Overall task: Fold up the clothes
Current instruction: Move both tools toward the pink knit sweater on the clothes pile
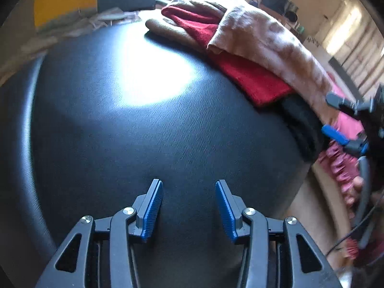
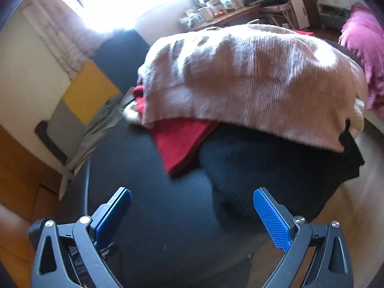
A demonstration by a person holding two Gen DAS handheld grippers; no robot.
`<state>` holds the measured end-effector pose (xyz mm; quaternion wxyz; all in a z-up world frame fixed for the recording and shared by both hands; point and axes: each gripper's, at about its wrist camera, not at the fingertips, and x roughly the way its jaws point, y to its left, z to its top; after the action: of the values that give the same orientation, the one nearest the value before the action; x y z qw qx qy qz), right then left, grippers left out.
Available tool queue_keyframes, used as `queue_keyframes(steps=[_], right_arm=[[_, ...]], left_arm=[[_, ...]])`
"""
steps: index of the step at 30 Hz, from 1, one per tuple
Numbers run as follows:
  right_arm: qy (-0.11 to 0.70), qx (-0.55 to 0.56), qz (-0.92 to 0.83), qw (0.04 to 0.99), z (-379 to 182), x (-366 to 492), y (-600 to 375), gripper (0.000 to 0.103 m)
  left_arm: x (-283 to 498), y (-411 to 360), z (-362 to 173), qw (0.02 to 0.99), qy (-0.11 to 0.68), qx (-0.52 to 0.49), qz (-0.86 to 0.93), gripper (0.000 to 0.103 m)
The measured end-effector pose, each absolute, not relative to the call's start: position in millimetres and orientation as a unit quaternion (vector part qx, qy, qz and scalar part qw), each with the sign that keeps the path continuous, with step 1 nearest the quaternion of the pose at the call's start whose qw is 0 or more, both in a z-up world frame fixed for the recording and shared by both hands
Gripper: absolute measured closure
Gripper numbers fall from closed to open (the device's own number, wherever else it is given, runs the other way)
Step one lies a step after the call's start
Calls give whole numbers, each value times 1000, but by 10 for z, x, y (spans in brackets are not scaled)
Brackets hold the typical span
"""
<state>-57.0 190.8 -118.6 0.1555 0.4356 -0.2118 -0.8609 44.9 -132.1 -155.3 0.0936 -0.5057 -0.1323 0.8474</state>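
Clothes pile on black table: pink knit sweater uppermost, red garment and black garment beneath, at twelve o'clock of right gripper. Left gripper: fingers apart, empty. Right: fingers wide, empty. Advice: pinch one sweater edge only, avoiding lower layers

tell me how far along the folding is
Done: nothing looks clearly folded; the pink sweater lies over the red garment and black garment in a loose stack. In hand: nothing; left gripper and right gripper are open and empty. Left: apparently every piece.
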Motion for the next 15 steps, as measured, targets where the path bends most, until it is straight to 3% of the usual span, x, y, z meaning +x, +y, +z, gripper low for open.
queue_keyframes(steps=[4,7,15], right_arm=[[-238,442,-850,163,-1190,-736,1915,0],[-247,449,-841,174,-1263,-773,1879,0],[-95,431,-873,207,-1285,-737,1595,0]], left_arm=[[51,-1403,-1133,136,-149,-460,865,56],[-322,-1341,-815,155,-108,-436,880,58],[-1376,-1145,-736,171,-43,-431,885,58]])
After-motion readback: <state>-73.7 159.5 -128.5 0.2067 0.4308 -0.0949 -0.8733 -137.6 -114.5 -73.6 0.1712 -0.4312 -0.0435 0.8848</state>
